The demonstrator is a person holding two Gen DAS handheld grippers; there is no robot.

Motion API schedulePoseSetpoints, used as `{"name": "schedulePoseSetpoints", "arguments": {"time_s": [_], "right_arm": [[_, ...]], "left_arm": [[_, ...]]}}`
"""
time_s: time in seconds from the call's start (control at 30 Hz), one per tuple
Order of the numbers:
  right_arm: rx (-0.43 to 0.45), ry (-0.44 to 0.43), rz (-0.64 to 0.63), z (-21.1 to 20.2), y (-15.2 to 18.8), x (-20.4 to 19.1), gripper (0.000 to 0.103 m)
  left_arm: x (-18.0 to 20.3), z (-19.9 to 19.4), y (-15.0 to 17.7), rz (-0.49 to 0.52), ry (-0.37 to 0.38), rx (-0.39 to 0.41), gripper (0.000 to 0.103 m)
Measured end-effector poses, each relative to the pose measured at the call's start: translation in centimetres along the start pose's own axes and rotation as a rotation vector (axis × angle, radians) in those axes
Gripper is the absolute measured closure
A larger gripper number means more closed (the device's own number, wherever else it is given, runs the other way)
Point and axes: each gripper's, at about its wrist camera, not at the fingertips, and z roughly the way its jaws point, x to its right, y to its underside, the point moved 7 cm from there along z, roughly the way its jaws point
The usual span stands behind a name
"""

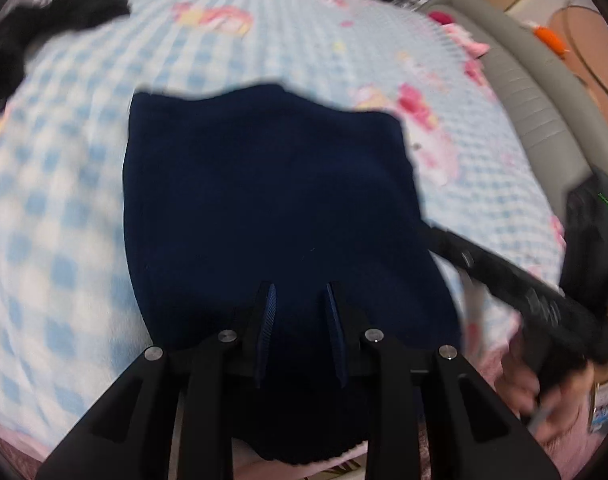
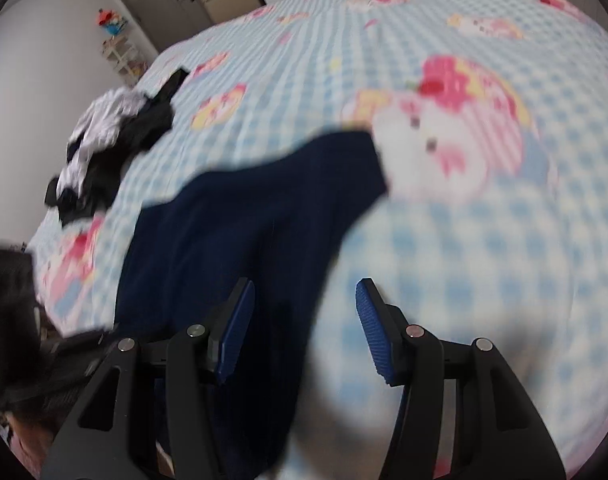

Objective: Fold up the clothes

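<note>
A dark navy garment (image 1: 271,216) lies spread flat on the bed, straight ahead of the left gripper (image 1: 299,300) and running back beneath its fingers toward the near edge of the mattress. It looks like one smooth, thick layer with a rounded outline: the far edge is slightly wavy and the near end narrows and curls under. Both frames are blurred, so seams or a collar cannot be made out.

The left gripper hangs just above the near half of the garment with its jaws partly parted, a narrow gap between the ribbed pads, and no cloth pinched between them. The right gripper (image 2: 304,308) is released, jaws spread wide; the garment's (image 2: 243,248) right edge passes under its left finger, while the right finger is over bare bedding.

The bed is covered by a blue-and-white checked sheet (image 1: 63,184) printed with pink cartoon figures. Far ahead and to the left of both grippers sits a heap of black and white clothes (image 2: 111,148), well apart from the navy piece. To the right of the left gripper, the other tool's black arm (image 1: 516,284) reaches in to the garment's edge, with a hand (image 1: 544,392) behind it. Beyond it runs a grey padded bed frame (image 1: 536,100).
</note>
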Motion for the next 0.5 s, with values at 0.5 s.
{"name": "schedulePoseSetpoints", "arguments": {"time_s": [0.5], "right_arm": [[0.021,0.083,-0.119,0.4,4.2,-1.8,0.049]], "left_arm": [[0.9,-1.1,3.1,0.033,-0.050,0.012,0.075]]}}
